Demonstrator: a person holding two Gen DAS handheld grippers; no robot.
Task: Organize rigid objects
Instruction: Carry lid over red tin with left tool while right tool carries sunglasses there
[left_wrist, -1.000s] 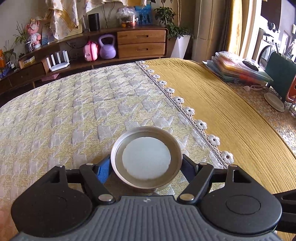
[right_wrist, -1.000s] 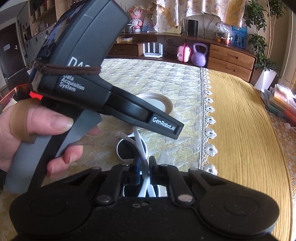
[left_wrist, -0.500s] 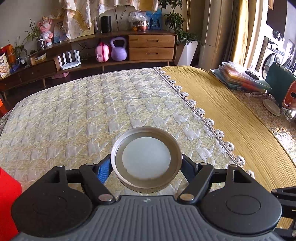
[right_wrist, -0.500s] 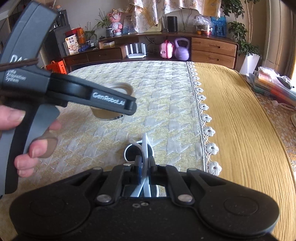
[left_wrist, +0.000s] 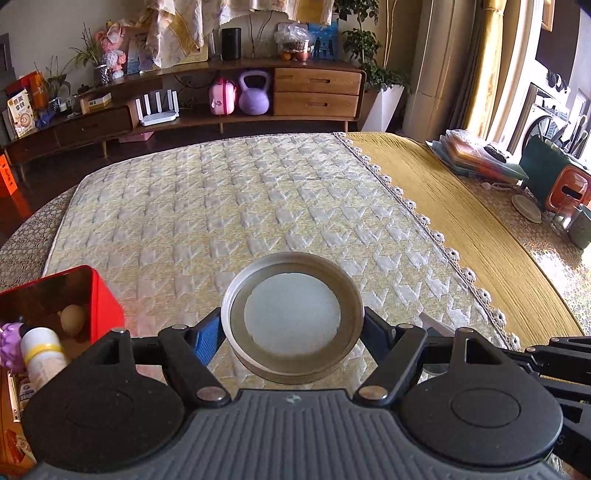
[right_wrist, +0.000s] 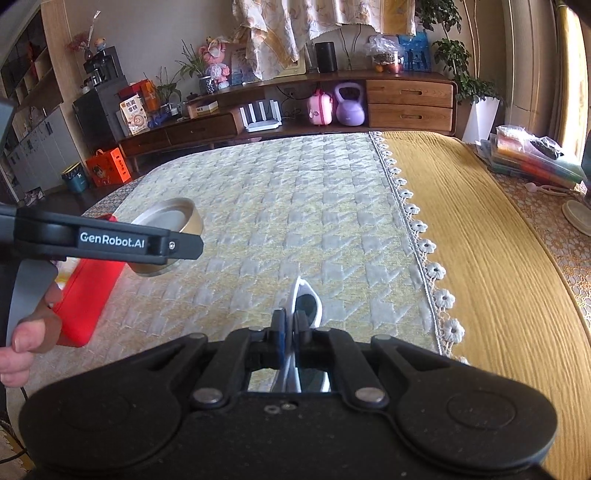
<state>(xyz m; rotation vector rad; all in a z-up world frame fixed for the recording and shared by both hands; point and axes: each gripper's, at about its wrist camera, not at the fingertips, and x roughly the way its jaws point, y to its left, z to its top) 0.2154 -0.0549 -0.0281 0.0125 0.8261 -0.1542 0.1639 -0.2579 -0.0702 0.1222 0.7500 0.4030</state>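
Left claw (left_wrist: 293, 325) clamped on round metal tin (left_wrist: 293, 317), held above quilted bed (left_wrist: 236, 206), just right of red box (left_wrist: 99, 295). Right claw (right_wrist: 289, 325) clamped on white sunglasses (right_wrist: 304, 302), farther right of the box.

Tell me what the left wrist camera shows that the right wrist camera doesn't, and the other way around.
Only the left wrist view looks inside the red box: an egg and a white bottle lie there. Only the right wrist view shows the right gripper shut on white sunglasses, and the person's left hand. Both show the round metal lid held by the left gripper, the box, and the quilted cloth.
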